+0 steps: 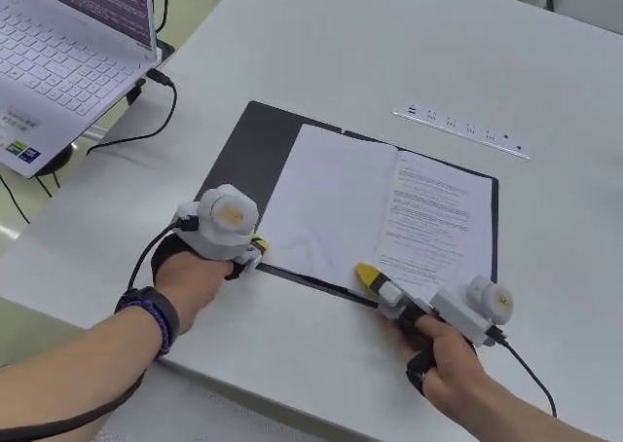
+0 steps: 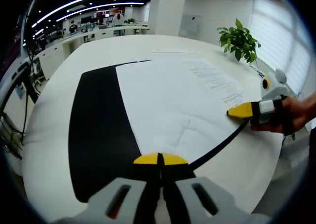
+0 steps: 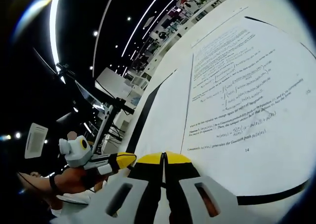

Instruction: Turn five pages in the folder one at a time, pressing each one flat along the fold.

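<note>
The folder [image 1: 248, 155] lies open on the white table [image 1: 321, 43], its black cover showing to the left of a blank sheet [image 1: 326, 203]. A printed page [image 1: 438, 213] faces it across the fold [image 1: 385, 218].

Your right tool [image 1: 368, 276] has its yellow tips together with nothing between them, and it sits at the near edge of the paper, just beside the bottom of the fold. Your left tool [image 1: 255, 250] is also pinched together on nothing, and it rests at the near left corner of the blank sheet, where paper meets cover. In the left gripper view its tips [image 2: 160, 159] meet over that edge, with the right tool [image 2: 244, 110] across the sheet from them.

This reads as the pressing step: a page lies turned over to the left and you are placed to flatten it. How many pages are done cannot be told from here.

The next move calls for running the closed right tips away from you along the fold, with light, even pressure, while the left tool steadies the sheet. After that, part the right tool and catch only the top printed page at a free corner.
</note>
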The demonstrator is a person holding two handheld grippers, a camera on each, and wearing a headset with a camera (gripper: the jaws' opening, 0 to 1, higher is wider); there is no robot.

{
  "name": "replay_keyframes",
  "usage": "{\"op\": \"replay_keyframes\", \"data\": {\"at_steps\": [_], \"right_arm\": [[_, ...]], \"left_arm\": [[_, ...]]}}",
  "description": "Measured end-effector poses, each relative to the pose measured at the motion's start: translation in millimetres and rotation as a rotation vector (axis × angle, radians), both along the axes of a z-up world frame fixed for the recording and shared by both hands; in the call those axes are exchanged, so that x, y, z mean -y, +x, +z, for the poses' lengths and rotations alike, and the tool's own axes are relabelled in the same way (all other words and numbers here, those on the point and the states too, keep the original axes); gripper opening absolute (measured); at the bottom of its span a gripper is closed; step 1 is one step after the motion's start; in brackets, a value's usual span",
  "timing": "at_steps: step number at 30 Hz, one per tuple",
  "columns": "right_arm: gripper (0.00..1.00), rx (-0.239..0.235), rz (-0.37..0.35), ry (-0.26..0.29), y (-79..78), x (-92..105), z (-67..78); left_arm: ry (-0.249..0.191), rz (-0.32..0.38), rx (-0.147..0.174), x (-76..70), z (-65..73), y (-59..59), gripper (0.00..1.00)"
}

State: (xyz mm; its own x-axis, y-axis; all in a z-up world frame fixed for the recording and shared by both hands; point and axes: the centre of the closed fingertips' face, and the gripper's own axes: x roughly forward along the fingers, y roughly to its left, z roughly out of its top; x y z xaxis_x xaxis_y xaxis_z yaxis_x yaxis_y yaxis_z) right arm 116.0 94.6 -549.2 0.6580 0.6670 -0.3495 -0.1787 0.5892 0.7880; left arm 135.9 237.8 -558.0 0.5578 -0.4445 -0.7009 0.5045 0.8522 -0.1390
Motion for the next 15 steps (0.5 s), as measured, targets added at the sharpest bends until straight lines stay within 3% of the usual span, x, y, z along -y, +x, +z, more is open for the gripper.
{"op": "replay_keyframes", "data": {"at_steps": [10,12,15], "right_arm": [[0.00,-0.020,-0.026,-0.018,-11.4,0.6,-3.3],[0.00,-0.023,-0.024,-0.022,-13.7,0.4,-3.5],[0.00,-0.033,-0.019,-0.032,-17.6,-0.5,-2.6]], "left_arm": [[-0.001,0.022,-0.001,-0.4,-0.1,0.5,0.00],[-0.008,0.064,-0.035,-0.7,0.0,0.7,0.00],[0.004,0.083,-0.060,-0.4,-0.4,2.8,0.00]]}}
